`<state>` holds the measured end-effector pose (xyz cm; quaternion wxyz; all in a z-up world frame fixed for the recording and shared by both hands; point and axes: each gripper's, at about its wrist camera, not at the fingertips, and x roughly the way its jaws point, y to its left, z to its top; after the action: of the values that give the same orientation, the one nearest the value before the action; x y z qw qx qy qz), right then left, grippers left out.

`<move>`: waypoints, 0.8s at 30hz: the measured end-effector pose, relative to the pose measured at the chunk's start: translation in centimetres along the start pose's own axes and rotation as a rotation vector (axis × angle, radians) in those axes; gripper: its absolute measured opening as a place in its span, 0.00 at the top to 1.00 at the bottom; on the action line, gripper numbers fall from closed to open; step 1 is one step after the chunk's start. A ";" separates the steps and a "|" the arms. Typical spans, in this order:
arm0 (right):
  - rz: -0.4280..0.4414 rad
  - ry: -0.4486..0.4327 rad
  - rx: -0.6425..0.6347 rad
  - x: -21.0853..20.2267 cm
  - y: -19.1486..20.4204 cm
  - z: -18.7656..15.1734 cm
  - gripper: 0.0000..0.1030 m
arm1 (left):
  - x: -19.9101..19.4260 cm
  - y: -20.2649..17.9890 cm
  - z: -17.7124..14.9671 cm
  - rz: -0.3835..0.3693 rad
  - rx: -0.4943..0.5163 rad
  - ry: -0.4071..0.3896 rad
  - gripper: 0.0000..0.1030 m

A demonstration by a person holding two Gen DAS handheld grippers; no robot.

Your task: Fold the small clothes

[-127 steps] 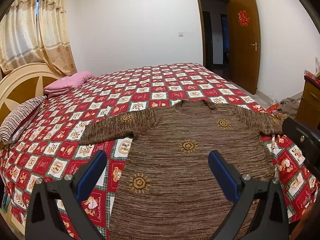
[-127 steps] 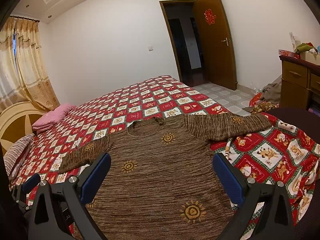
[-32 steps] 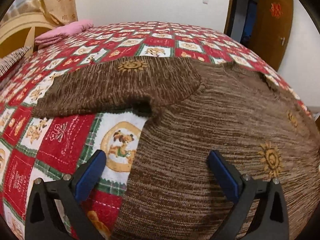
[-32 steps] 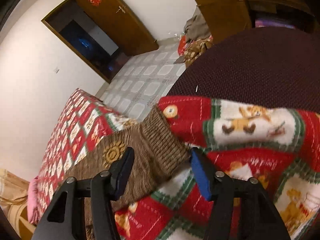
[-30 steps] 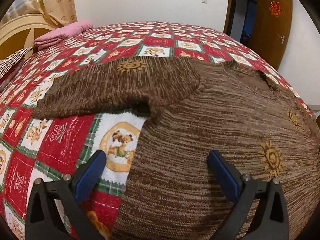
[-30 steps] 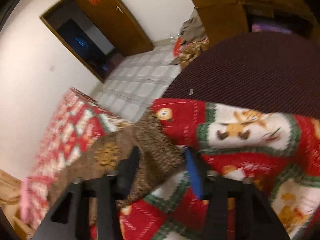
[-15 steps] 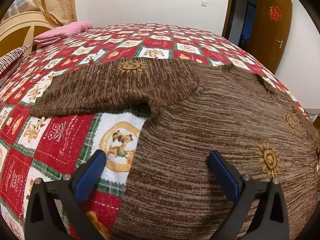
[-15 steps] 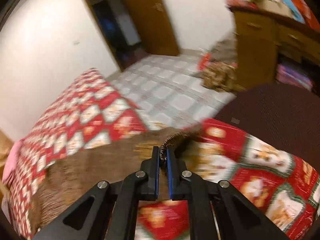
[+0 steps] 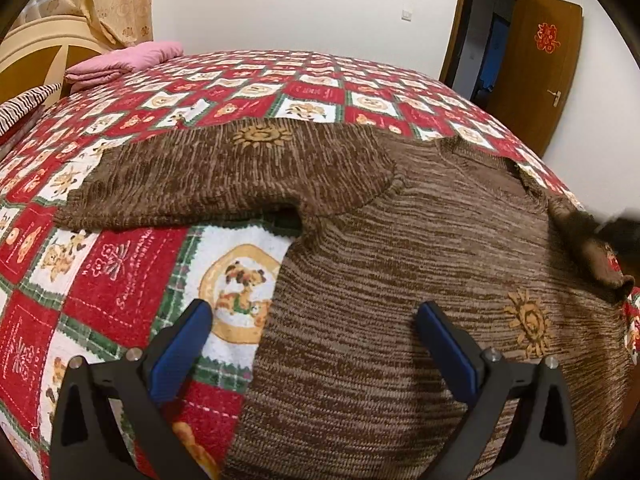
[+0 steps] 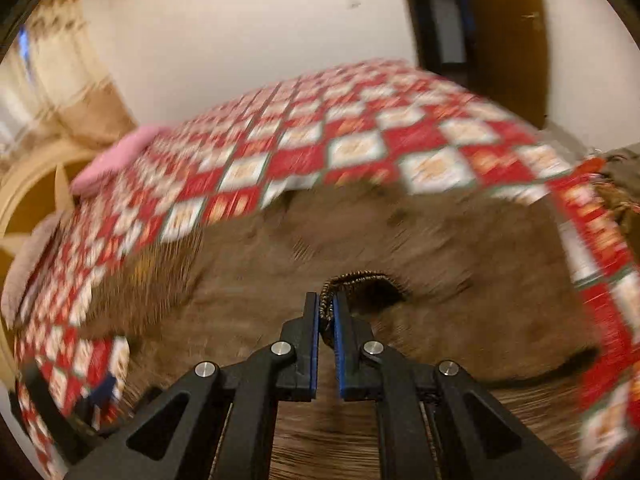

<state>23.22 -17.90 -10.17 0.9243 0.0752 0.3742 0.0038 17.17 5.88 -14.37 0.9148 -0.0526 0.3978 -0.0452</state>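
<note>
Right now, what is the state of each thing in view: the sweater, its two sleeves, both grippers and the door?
sweater: flat on the bed, unfolded body.
left sleeve: spread out flat.
right sleeve: cuff lifted over the body.
right gripper: shut on the cuff.
left gripper: open, holding nothing.
door: open.

A bed [image 9: 312, 80] under a red-and-white checked quilt [image 9: 100, 264] fills the room. At ten o'clock stand a cream headboard [image 9: 36, 48], patterned curtains [image 9: 116, 0] and what seems a folded pink blanket [image 9: 124, 60]. At two o'clock a brown door [image 9: 536, 68] stands open against white walls [image 9: 300, 4].
</note>
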 end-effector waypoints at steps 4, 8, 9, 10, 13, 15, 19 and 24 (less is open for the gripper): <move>-0.028 0.077 -0.071 3.4 1.1 -2.9 0.78 | -0.1 0.2 -0.1 -0.012 -0.007 -0.006 0.00; 0.152 0.044 -0.037 0.2 0.3 -2.7 0.35 | -0.1 0.1 -0.1 -0.015 -0.009 -0.008 0.00; 0.174 0.025 -0.022 -0.9 -0.3 -2.4 0.36 | -0.1 0.1 -0.1 -0.015 -0.009 -0.008 0.00; 0.197 -0.021 0.002 -2.3 -1.2 -1.9 0.36 | -0.1 0.1 -0.1 -0.015 -0.009 -0.008 0.00; 0.101 -0.119 0.054 -4.7 -3.7 0.0 0.36 | -0.1 0.1 -0.1 -0.015 -0.010 -0.009 0.00; 0.046 -0.096 0.039 -3.8 -4.1 1.4 0.39 | -0.2 0.1 -0.1 -0.015 -0.010 -0.009 0.00; -0.068 0.031 0.119 0.3 -5.5 2.4 0.39 | -0.1 0.1 0.0 -0.017 -0.011 -0.010 0.00; -0.112 0.063 0.144 4.8 -6.2 2.2 0.60 | -0.2 0.2 -0.1 -0.017 -0.011 -0.010 0.00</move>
<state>27.87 -24.04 -12.82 0.9030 0.1201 0.4062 -0.0723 16.98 6.05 -14.30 0.9161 -0.0612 0.3931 -0.0505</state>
